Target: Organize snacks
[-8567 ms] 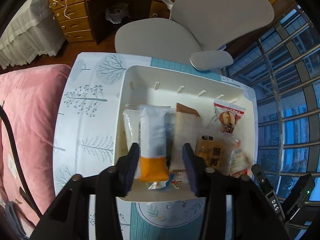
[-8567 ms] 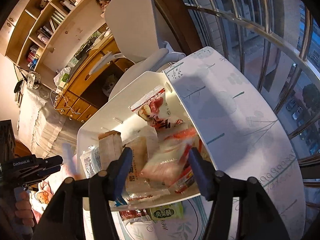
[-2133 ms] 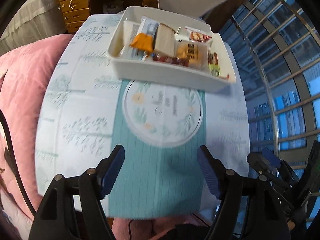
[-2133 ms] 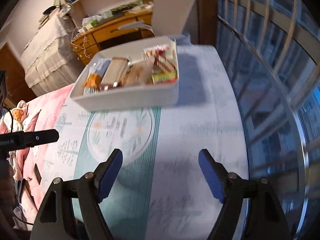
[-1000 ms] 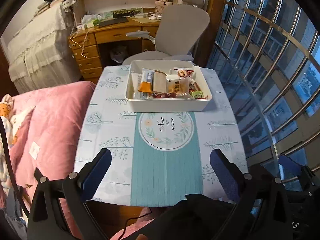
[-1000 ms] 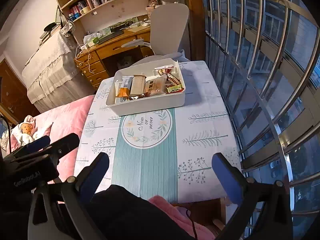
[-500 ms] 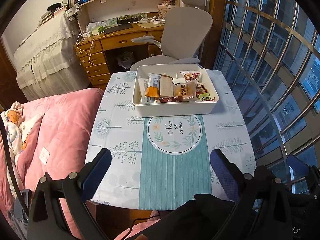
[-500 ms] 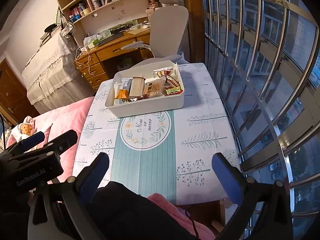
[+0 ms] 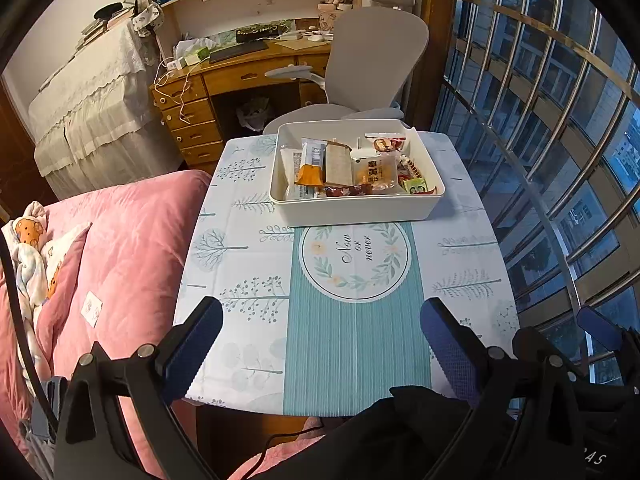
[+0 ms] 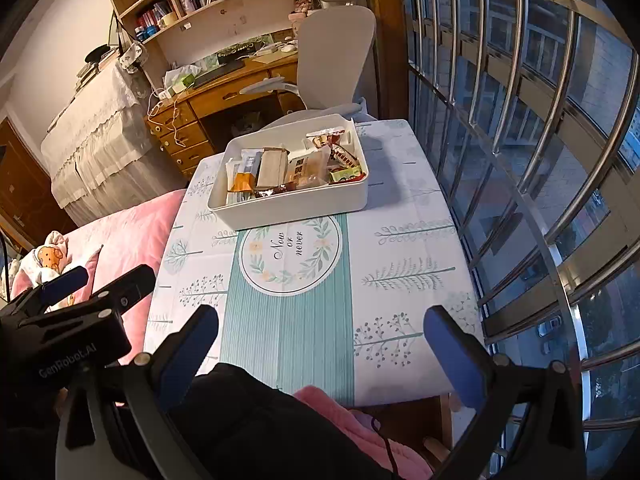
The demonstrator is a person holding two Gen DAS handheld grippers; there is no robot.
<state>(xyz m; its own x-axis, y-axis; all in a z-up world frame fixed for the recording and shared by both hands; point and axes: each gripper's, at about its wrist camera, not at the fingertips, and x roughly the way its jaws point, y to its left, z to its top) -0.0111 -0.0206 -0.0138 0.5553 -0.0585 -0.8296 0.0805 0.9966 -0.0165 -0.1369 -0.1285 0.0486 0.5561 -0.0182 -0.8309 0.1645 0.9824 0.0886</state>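
Observation:
A white bin (image 9: 356, 210) stands at the far end of the table (image 9: 248, 280), also in the right wrist view (image 10: 296, 204). It holds several snack packets, among them an orange-ended bar (image 9: 310, 168), a tan packet (image 9: 338, 164) and a green packet (image 9: 414, 185). My left gripper (image 9: 320, 336) is open and empty, held back above the table's near edge. My right gripper (image 10: 320, 338) is open and empty, also at the near edge. The left gripper shows at the left of the right wrist view (image 10: 80, 304).
A grey office chair (image 9: 372, 64) stands behind the table, with a wooden desk (image 9: 224, 80) beyond. A pink bed cover (image 9: 104, 264) lies along the table's left side. Window bars (image 9: 540, 128) run along the right. My dark-clothed lap (image 10: 260, 420) is below.
Both grippers have pulled far back from the bin and risen; the whole table is in view. In the last half second the views shifted only slightly.

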